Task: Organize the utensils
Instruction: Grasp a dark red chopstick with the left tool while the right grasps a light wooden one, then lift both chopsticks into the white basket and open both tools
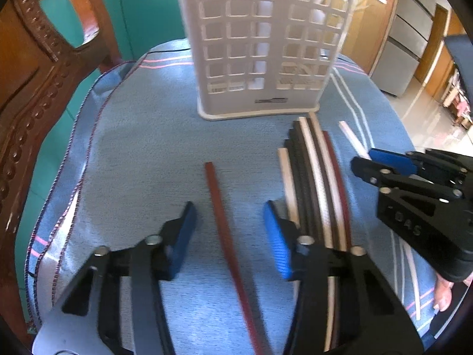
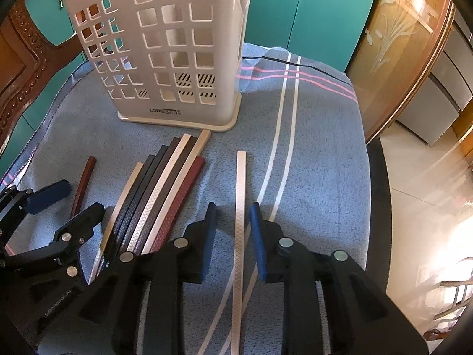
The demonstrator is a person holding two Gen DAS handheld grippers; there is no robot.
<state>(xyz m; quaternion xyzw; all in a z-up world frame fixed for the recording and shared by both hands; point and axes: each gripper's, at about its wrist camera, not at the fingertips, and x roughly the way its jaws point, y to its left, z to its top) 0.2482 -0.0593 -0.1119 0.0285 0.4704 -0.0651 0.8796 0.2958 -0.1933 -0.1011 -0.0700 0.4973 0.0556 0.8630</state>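
A white lattice utensil holder (image 1: 263,44) stands upright at the back of the blue cloth; it also shows in the right wrist view (image 2: 165,56). My left gripper (image 1: 229,222) is open, its pads either side of a lone red-brown chopstick (image 1: 224,224) lying on the cloth. A bundle of black, cream and red chopsticks (image 1: 316,183) lies just to its right, also in the right wrist view (image 2: 159,195). My right gripper (image 2: 232,227) is open, straddling a single cream chopstick (image 2: 240,207) that lies apart from the bundle.
The blue striped cloth (image 2: 319,153) covers a small table. A carved wooden chair back (image 1: 32,82) stands at the left. Teal cabinets (image 2: 319,14) are behind, and a tiled floor (image 2: 422,183) drops away on the right.
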